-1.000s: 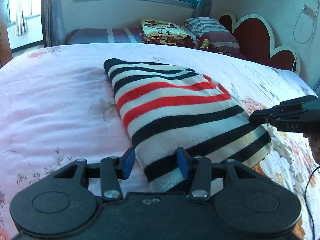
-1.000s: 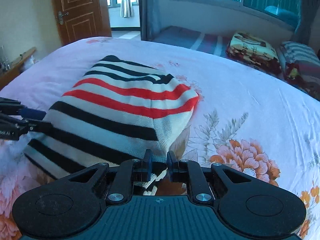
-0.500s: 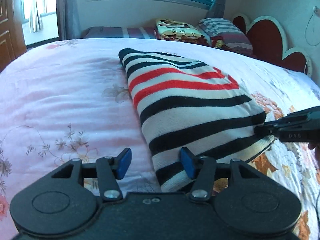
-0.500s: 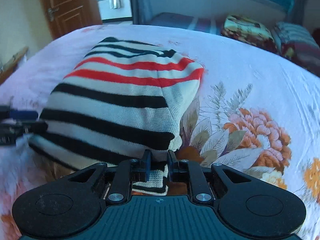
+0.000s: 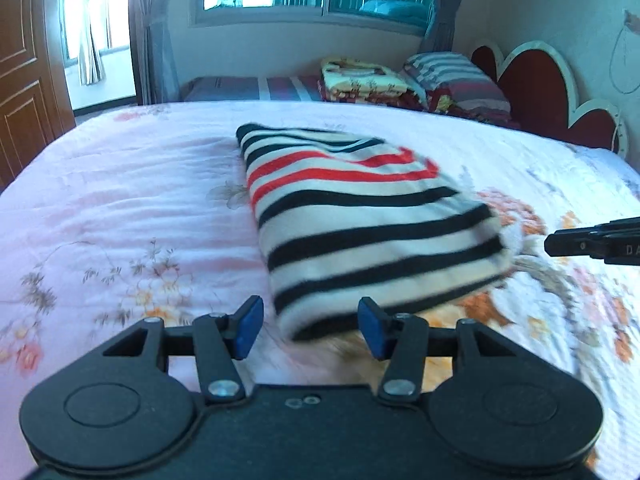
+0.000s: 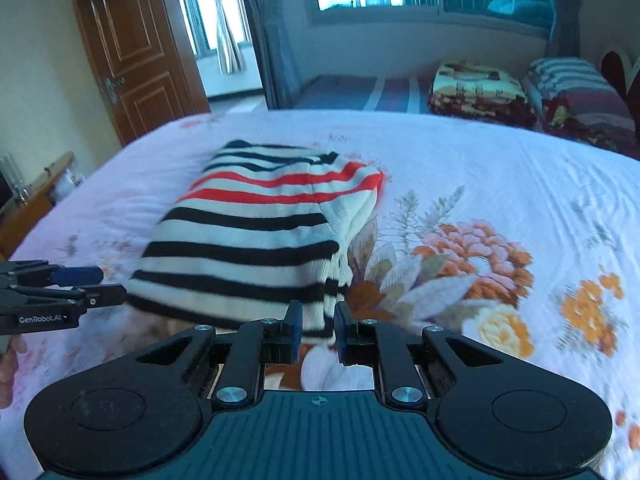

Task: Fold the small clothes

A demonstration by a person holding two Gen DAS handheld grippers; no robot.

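The folded striped sweater [image 5: 360, 224] lies mid-frame on the floral bedspread [image 5: 120, 208]. It looks like a soft, light knit that will sag and slide layer over layer, so it is best pinched at a thick folded corner. The left tool [image 5: 310, 326] is spread wide, released. The right tool [image 6: 316, 326], a second ago clenched on the near hem, now seems to have parted slightly and drawn back, though blur hides any contact.

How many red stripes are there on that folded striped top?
2. Both cross the striped top near its far end: the farther red stripe and the nearer red stripe. The folds may hide more.
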